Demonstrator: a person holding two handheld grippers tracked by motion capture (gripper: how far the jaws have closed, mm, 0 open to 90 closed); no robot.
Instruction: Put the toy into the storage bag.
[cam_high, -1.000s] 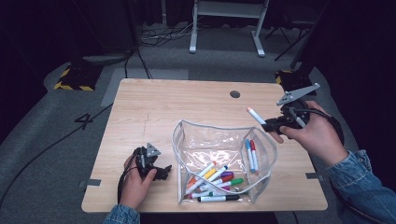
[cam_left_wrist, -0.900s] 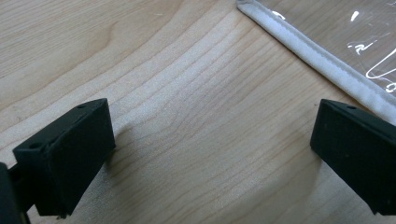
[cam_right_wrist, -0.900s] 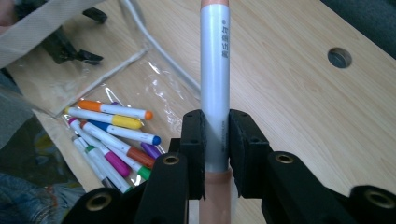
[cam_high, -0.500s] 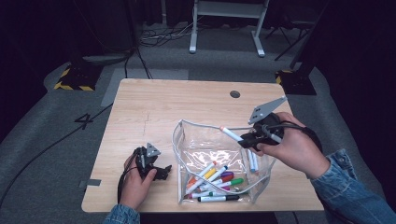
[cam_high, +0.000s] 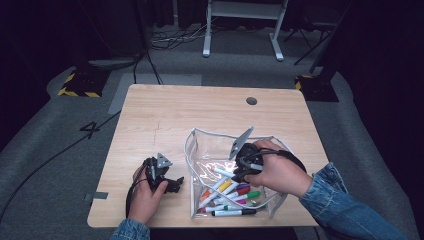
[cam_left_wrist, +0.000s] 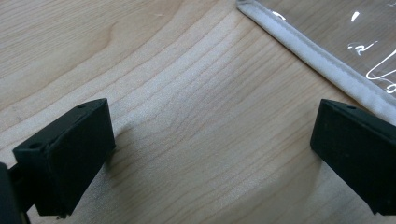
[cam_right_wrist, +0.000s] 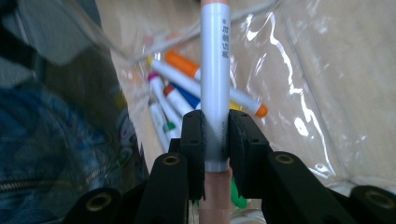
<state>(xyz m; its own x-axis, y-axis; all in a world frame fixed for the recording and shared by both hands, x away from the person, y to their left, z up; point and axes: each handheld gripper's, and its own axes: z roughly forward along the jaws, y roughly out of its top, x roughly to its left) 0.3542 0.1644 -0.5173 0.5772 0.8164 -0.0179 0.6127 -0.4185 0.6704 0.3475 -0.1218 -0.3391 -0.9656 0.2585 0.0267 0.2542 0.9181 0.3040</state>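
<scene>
Right tool clamps a grey marker over the clear pouch.
Lower it, then release; left tool sits wide, idle.

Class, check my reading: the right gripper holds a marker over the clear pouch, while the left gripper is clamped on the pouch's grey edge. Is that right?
Not quite. The left gripper is open over bare table, its jaws wide apart, with the pouch's grey edge beside it, ungripped; the left gripper view shows this. The right gripper does hold a marker over the clear pouch.
</scene>
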